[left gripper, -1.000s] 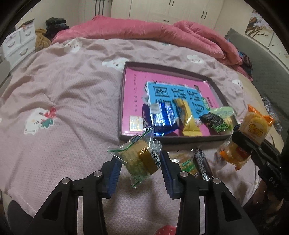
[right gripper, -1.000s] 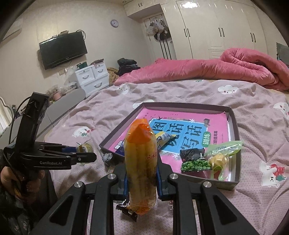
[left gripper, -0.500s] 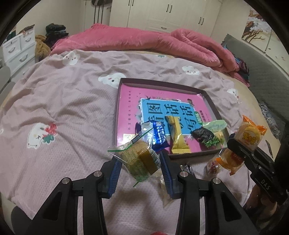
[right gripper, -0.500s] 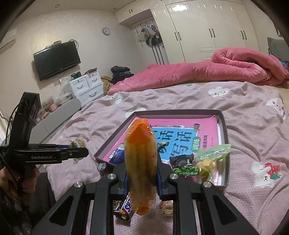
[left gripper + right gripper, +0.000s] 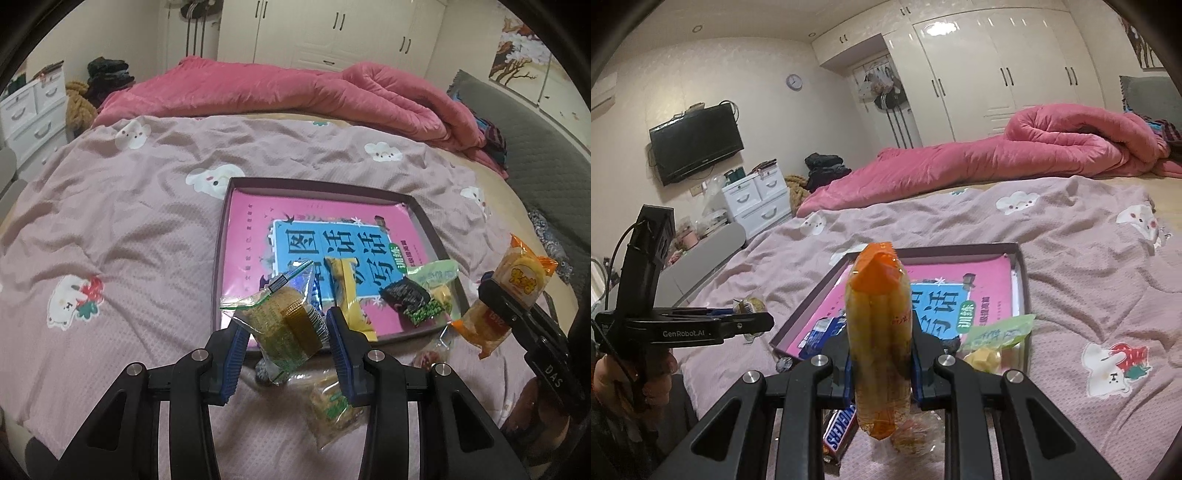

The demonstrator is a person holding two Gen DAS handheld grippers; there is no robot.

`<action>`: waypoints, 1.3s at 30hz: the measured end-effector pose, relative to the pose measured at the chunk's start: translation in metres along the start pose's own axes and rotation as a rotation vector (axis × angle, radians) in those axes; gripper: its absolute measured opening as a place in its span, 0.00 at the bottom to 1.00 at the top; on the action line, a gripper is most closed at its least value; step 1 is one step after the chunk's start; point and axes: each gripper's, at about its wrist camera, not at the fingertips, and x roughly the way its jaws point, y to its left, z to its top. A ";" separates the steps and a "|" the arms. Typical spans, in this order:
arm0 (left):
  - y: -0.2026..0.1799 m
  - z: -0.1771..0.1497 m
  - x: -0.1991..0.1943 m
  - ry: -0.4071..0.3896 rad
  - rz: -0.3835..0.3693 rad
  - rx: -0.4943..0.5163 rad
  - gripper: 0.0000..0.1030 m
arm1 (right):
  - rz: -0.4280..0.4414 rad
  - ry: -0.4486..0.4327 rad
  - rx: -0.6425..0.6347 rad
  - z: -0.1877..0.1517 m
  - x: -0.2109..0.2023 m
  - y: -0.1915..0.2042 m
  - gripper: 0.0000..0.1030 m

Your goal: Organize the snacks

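So in my left fingers point(image 5: 284, 341) I've got a green cookie pack point(image 5: 282, 328), pinched across its middle, hanging just short of the tray's point(image 5: 218, 258) near edge. It's light and crinkly, the film's slippery, and the cookies inside probably crack if I squeeze harder, so holding the fat part seems right. The tray on the bed point(image 5: 122, 206) already has a few snacks in it. My right fingers point(image 5: 881, 363) are clamped tight on an orange cracker pack point(image 5: 879, 332), standing upright above the tray's near corner. Same deal: stiff stack, fragile, grip the body and not the floppy sealed ends. A Snickers point(image 5: 840, 434) lies on the bed below it.
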 end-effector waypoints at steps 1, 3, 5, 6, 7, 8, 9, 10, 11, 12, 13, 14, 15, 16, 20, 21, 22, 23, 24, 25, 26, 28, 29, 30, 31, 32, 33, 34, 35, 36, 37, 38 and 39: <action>-0.001 0.002 0.001 -0.001 -0.001 0.001 0.42 | -0.007 -0.005 0.001 0.001 -0.001 -0.001 0.22; -0.002 0.005 0.003 -0.003 0.000 0.003 0.42 | -0.015 -0.008 0.003 0.002 -0.001 -0.004 0.22; -0.004 0.007 0.006 -0.004 0.000 0.003 0.42 | -0.032 -0.013 0.005 0.002 -0.004 -0.005 0.22; -0.005 0.008 0.007 -0.004 0.001 0.005 0.42 | -0.036 -0.015 0.008 0.003 -0.004 -0.007 0.22; -0.006 0.009 0.010 -0.001 0.004 0.008 0.42 | -0.044 -0.019 0.013 0.004 -0.004 -0.009 0.23; -0.007 0.009 0.012 0.001 0.005 0.009 0.42 | -0.048 -0.020 0.018 0.005 -0.005 -0.012 0.22; -0.007 0.009 0.014 0.003 0.006 0.009 0.42 | -0.055 -0.018 0.023 0.005 -0.004 -0.014 0.22; -0.008 0.010 0.018 0.008 0.005 0.011 0.42 | -0.063 -0.018 0.026 0.006 -0.004 -0.016 0.22; -0.009 0.010 0.020 0.010 0.007 0.012 0.42 | -0.071 -0.017 0.029 0.006 -0.004 -0.018 0.22; -0.009 0.010 0.023 0.012 0.010 0.017 0.42 | -0.076 -0.016 0.033 0.006 -0.004 -0.020 0.23; -0.011 0.010 0.026 0.015 0.016 0.023 0.42 | -0.084 -0.016 0.038 0.006 -0.004 -0.022 0.23; -0.012 0.010 0.028 0.017 0.018 0.027 0.42 | -0.091 -0.015 0.042 0.006 -0.003 -0.024 0.22; -0.013 0.010 0.030 0.020 0.019 0.031 0.42 | -0.098 -0.014 0.048 0.007 -0.003 -0.026 0.22; -0.014 0.009 0.033 0.026 0.018 0.032 0.42 | -0.105 -0.013 0.050 0.007 -0.002 -0.027 0.22; -0.019 0.009 0.041 0.036 0.012 0.042 0.42 | -0.132 -0.007 0.061 0.007 0.000 -0.033 0.23; -0.020 0.009 0.043 0.038 0.010 0.042 0.42 | -0.138 -0.006 0.063 0.007 0.000 -0.034 0.23; -0.021 0.009 0.046 0.040 0.007 0.043 0.42 | -0.144 -0.006 0.065 0.007 0.001 -0.035 0.23; -0.021 0.009 0.047 0.042 0.006 0.044 0.42 | -0.148 -0.007 0.067 0.007 0.001 -0.037 0.23; -0.022 0.010 0.049 0.043 0.005 0.043 0.42 | -0.151 -0.007 0.070 0.007 0.002 -0.038 0.23; -0.023 0.011 0.051 0.046 0.002 0.042 0.42 | -0.156 -0.006 0.072 0.007 0.002 -0.039 0.23; -0.024 0.011 0.053 0.049 -0.002 0.040 0.42 | -0.161 -0.005 0.074 0.007 0.003 -0.040 0.23; -0.025 0.012 0.057 0.053 -0.011 0.036 0.42 | -0.170 -0.002 0.079 0.007 0.006 -0.042 0.23; -0.026 0.013 0.059 0.055 -0.014 0.035 0.42 | -0.174 -0.002 0.080 0.006 0.007 -0.043 0.23; -0.027 0.013 0.061 0.056 -0.016 0.035 0.42 | -0.176 0.001 0.081 0.006 0.008 -0.044 0.23; -0.028 0.014 0.063 0.059 -0.019 0.033 0.42 | -0.183 0.003 0.080 0.006 0.010 -0.045 0.23; -0.029 0.014 0.065 0.062 -0.023 0.031 0.42 | -0.189 0.004 0.077 0.006 0.012 -0.046 0.23; -0.030 0.014 0.067 0.066 -0.027 0.028 0.42 | -0.195 0.007 0.075 0.006 0.013 -0.047 0.23; -0.030 0.014 0.070 0.070 -0.030 0.026 0.42 | -0.200 0.010 0.073 0.005 0.015 -0.048 0.23; -0.031 0.014 0.071 0.073 -0.032 0.026 0.42 | -0.206 0.014 0.072 0.005 0.017 -0.048 0.23; -0.032 0.013 0.073 0.075 -0.031 0.026 0.42 | -0.212 0.017 0.071 0.005 0.019 -0.049 0.23; -0.032 0.013 0.074 0.078 -0.033 0.025 0.42 | -0.221 0.019 0.066 0.005 0.020 -0.049 0.23; -0.032 0.013 0.075 0.081 -0.039 0.021 0.42 | -0.228 0.023 0.060 0.004 0.022 -0.050 0.23; -0.033 0.013 0.078 0.088 -0.047 0.013 0.42 | -0.232 0.026 0.057 0.004 0.024 -0.050 0.23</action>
